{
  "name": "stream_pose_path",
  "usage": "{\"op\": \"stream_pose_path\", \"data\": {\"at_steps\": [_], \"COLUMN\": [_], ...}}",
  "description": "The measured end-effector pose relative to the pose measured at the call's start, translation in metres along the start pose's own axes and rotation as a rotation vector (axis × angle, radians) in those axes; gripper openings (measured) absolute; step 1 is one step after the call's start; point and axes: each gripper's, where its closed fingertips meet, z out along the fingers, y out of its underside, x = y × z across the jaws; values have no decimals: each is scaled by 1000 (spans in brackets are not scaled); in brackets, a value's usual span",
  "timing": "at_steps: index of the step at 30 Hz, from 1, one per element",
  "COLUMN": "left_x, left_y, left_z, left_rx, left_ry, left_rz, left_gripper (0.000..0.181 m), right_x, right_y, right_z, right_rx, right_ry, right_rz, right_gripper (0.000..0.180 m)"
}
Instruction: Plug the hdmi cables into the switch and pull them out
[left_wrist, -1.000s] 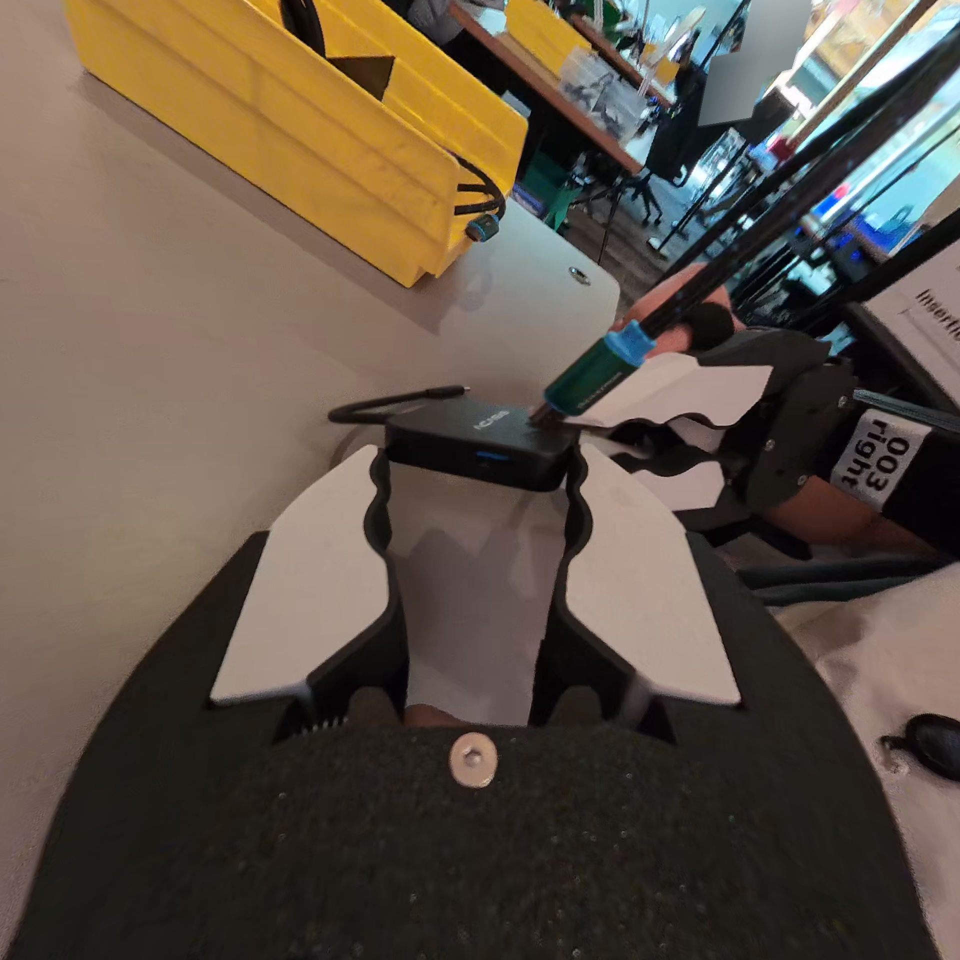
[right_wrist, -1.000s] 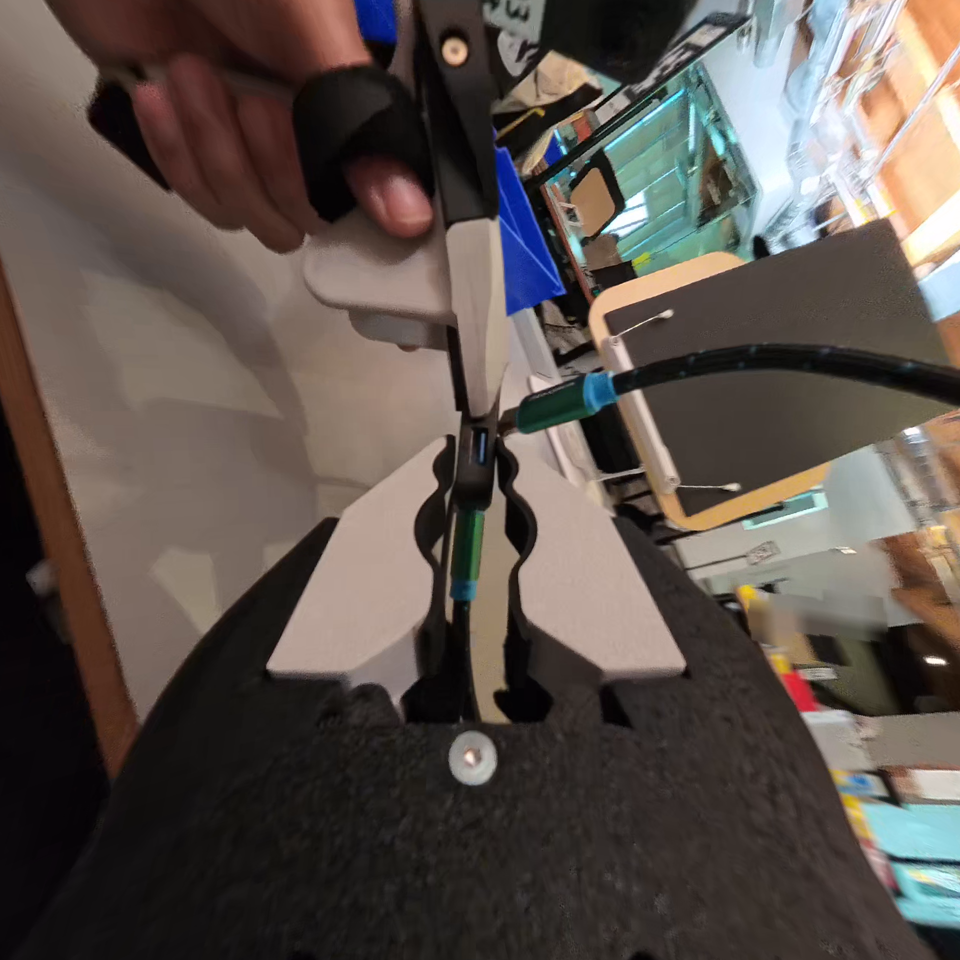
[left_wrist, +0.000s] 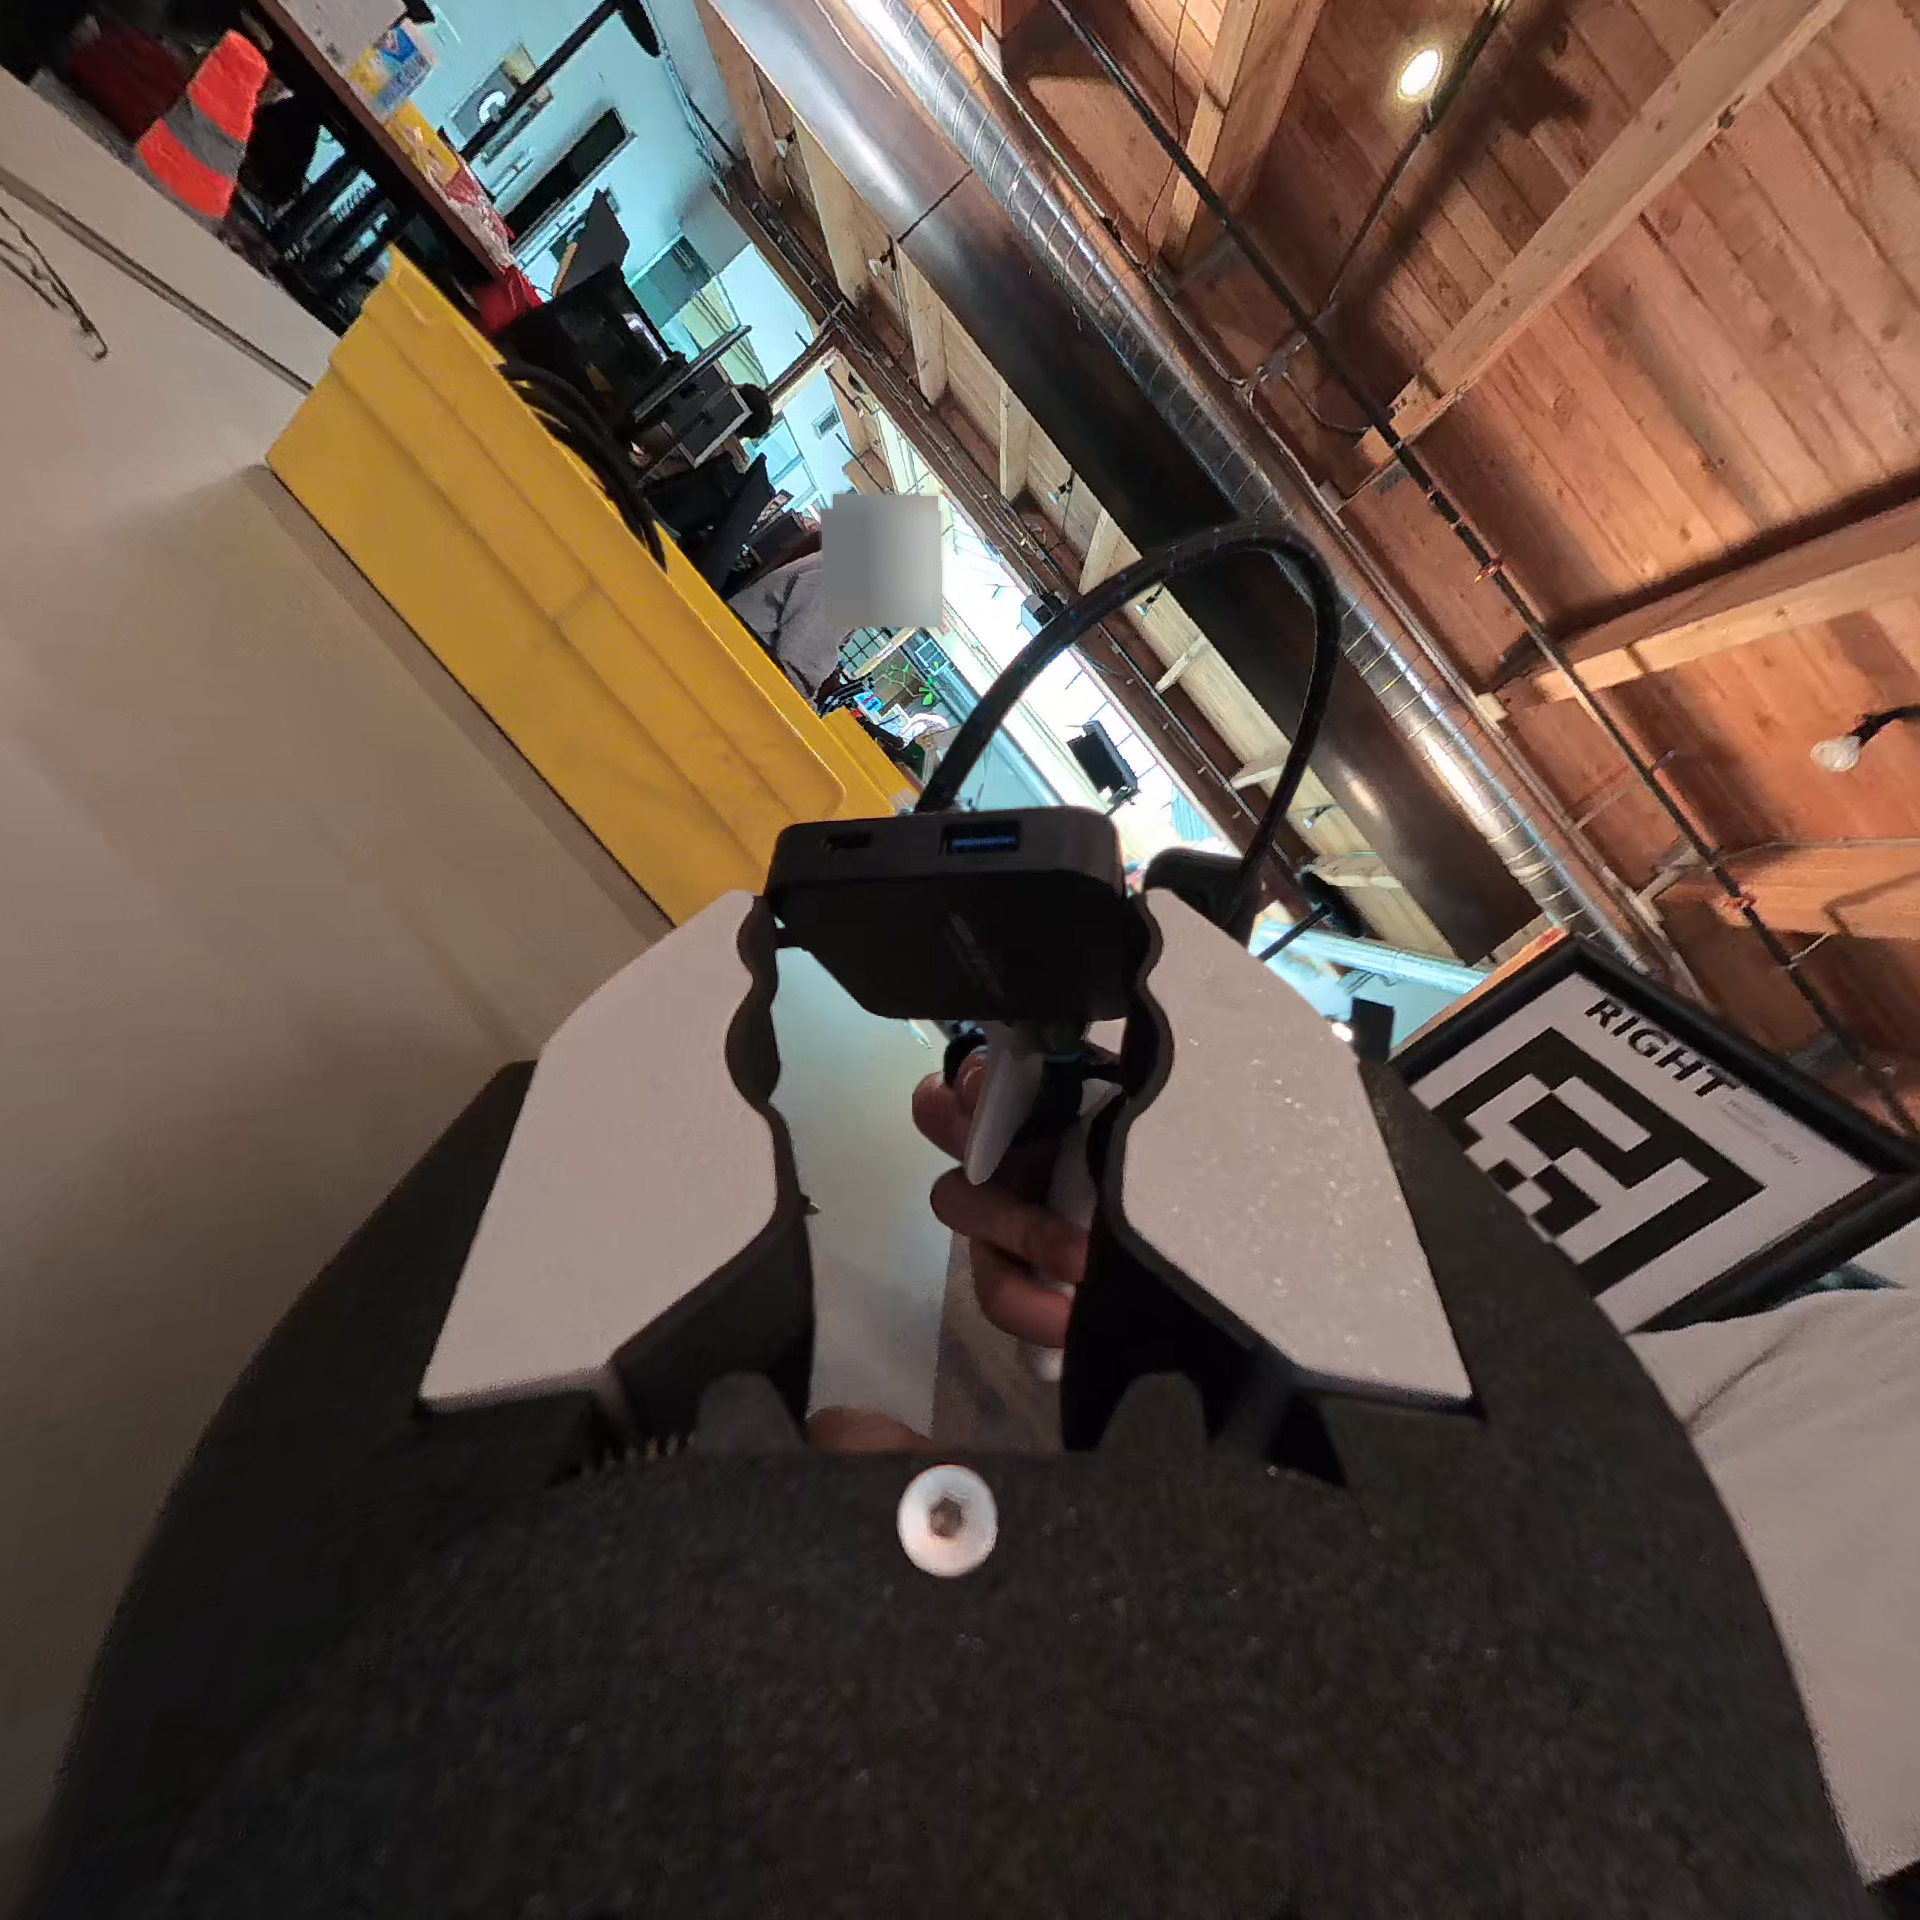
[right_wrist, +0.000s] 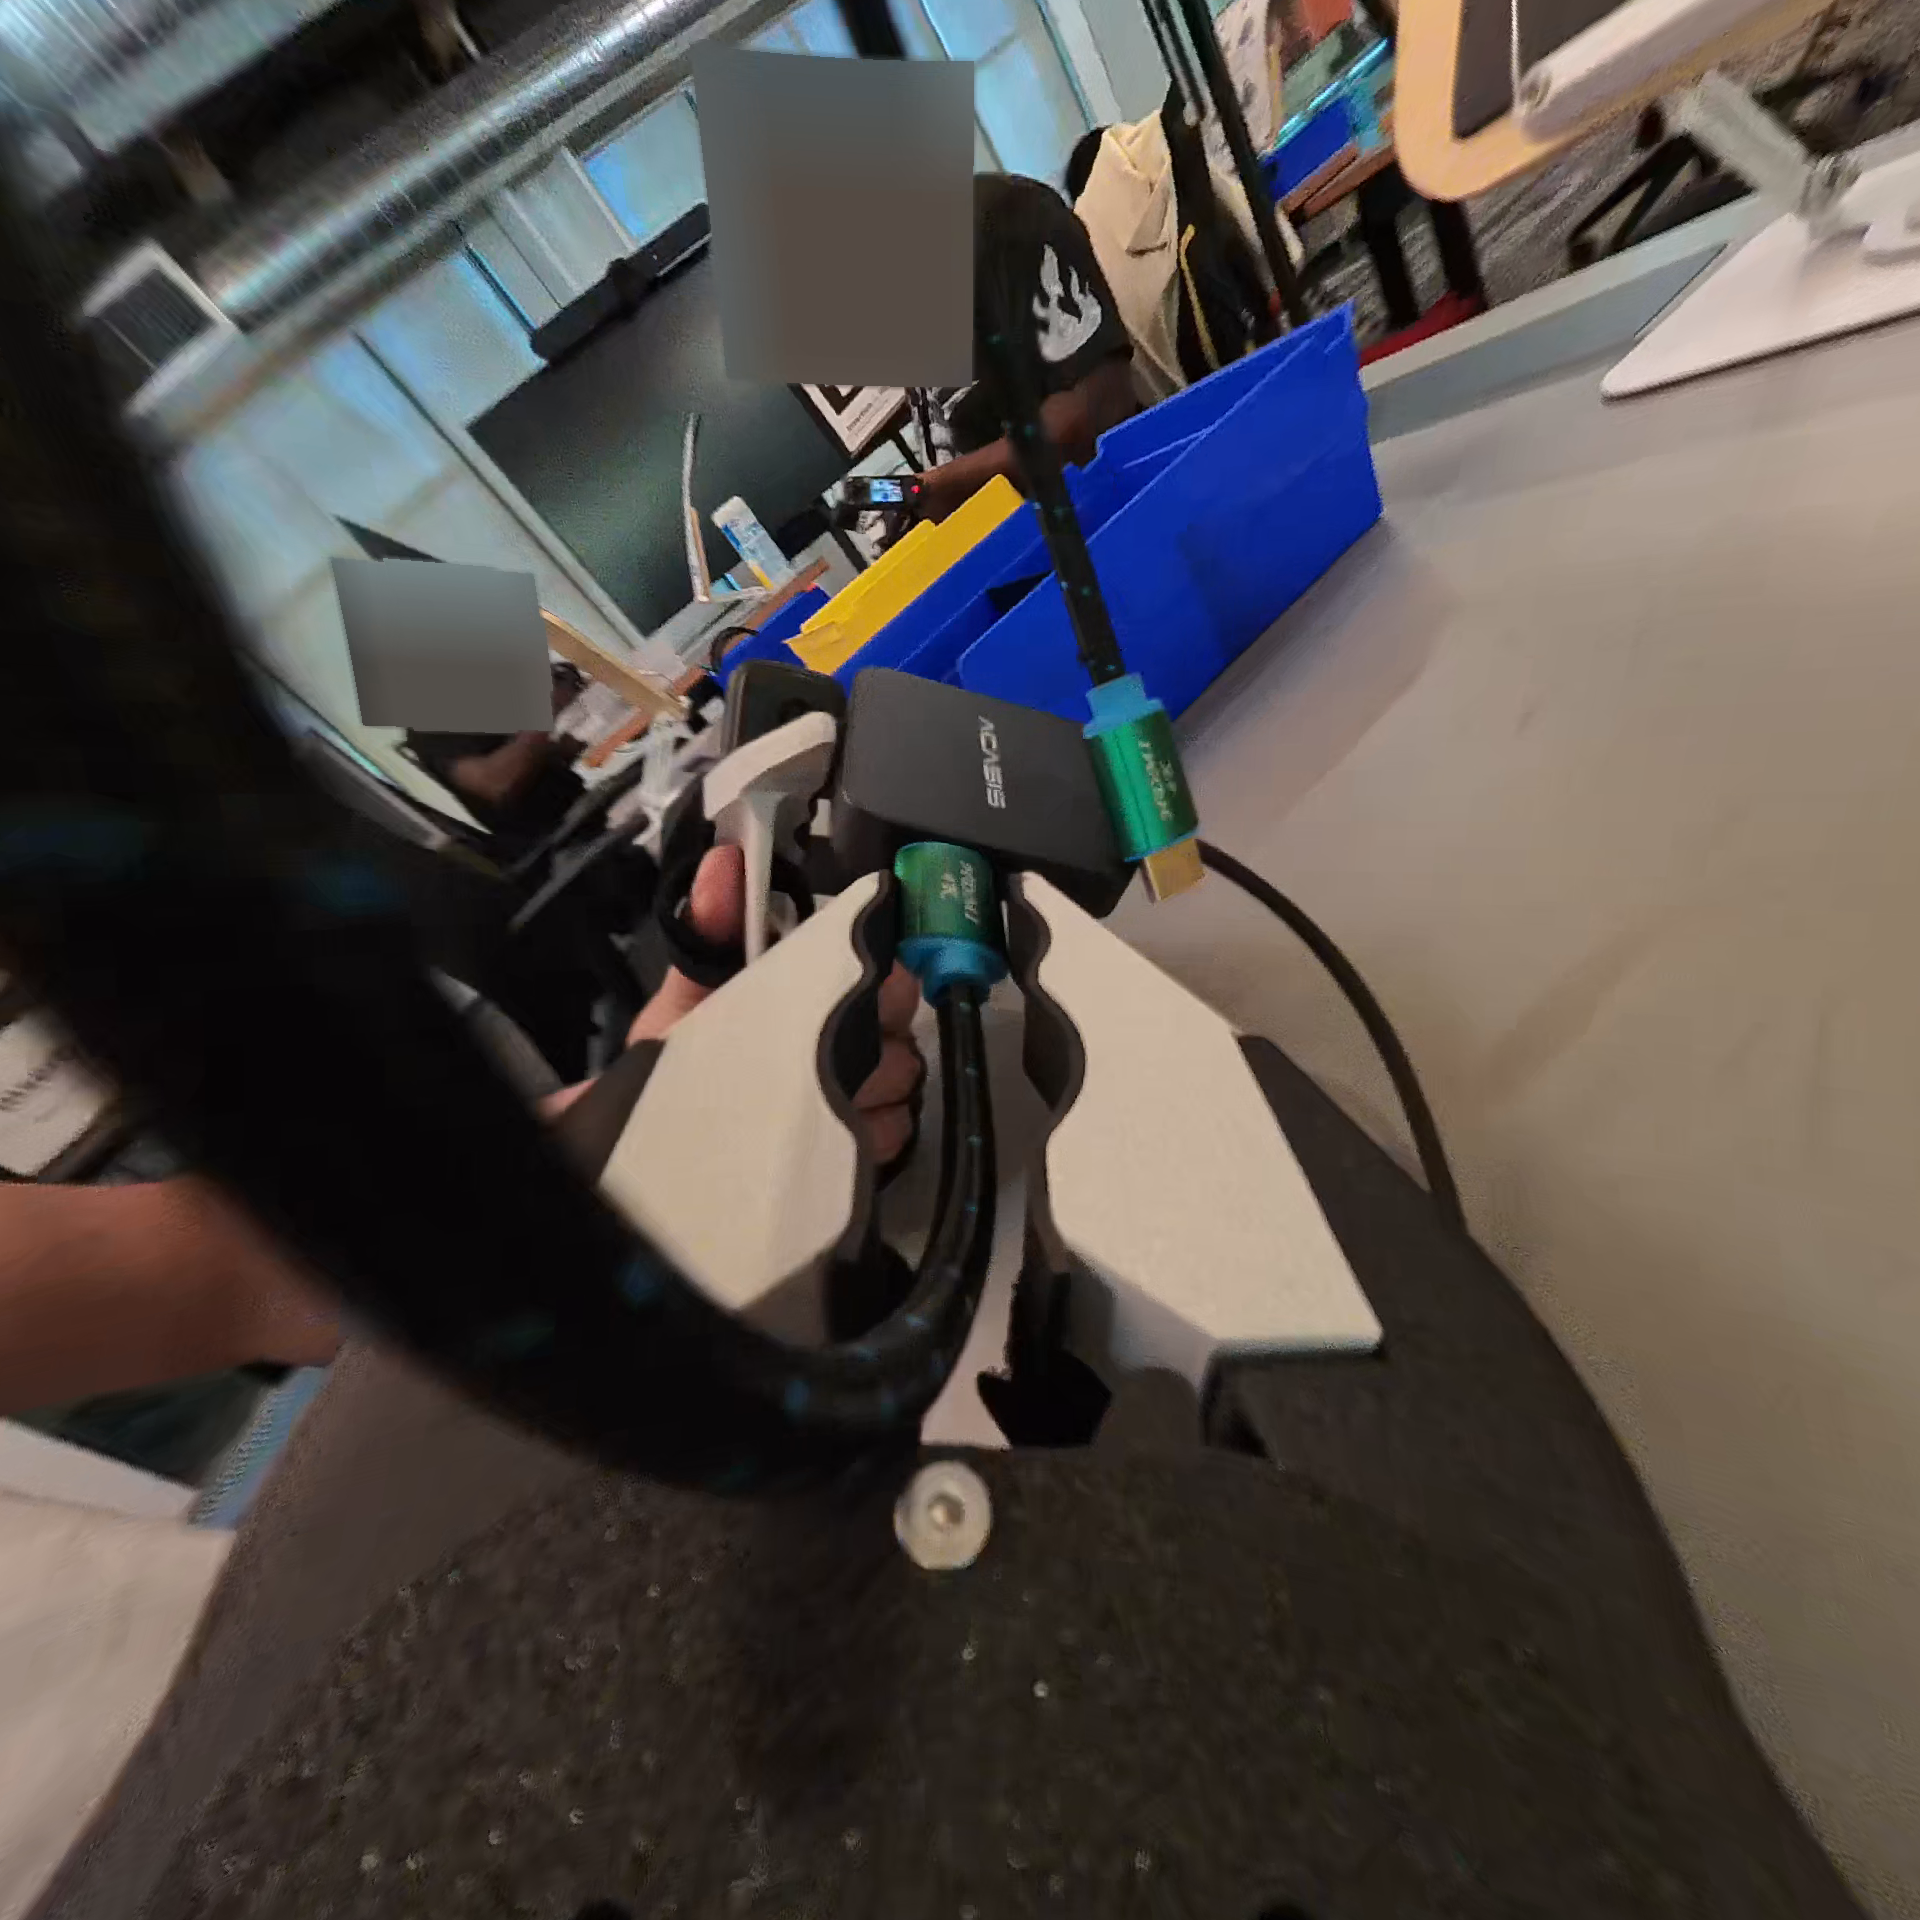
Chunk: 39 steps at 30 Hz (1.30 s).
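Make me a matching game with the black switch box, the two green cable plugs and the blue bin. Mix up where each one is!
Things:
1. flat black switch box
2. green metal plug with bare gold tip
3. green metal plug with hidden tip
4. blue plastic bin

Places:
A. stands on the grey table
B. clamped in the right gripper
C. clamped in the left gripper
D. hangs free, nothing gripping it

Pairs: 1-C, 2-D, 3-B, 4-A

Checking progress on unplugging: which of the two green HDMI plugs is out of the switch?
The farther green plug, hanging with its gold tip bare. The other plug, in the right gripper, meets the switch.
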Motion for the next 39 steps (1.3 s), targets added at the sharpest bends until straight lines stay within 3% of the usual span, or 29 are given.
{"op": "stream_pose_path", "data": {"at_steps": [4,6,8,11,15,17,23,29,32,39], "left_x": [-1,-7,-15,-20,-28,-33,-49,-47,-47,-45], "left_y": [3,3,3,13,49,52,61,39,31,36], "left_z": [-3,-9,-16,-18,-11,-9,-8,-1,1,4], "left_rx": [-82,-149,-240,-384,-588,-597,-686,-592,-565,-578], "left_ry": [-56,-160,-290,-410,-436,-495,-565,-701,-754,-754], "left_rz": [187,441,773,1206,1529,1657,1680,1863,1815,1741], "left_gripper": [64,57,62,63,56,43,26,14,14,14], "right_x": [2,17,31,38,28,21,21,22,23,24], "right_y": [1,4,6,9,22,29,42,29,27,14], "right_z": [-4,-8,-13,-16,-7,-2,3,3,3,3], "right_rx": [-76,-135,-193,-251,-316,-342,-397,-278,-233,-172], "right_ry": [-14,93,186,242,202,185,221,252,267,330], "right_rz": [-89,-228,-355,-426,-478,-521,-649,-414,-325,-516], "right_gripper": [20,19,18,18,19,17,15,22,29,22]}}
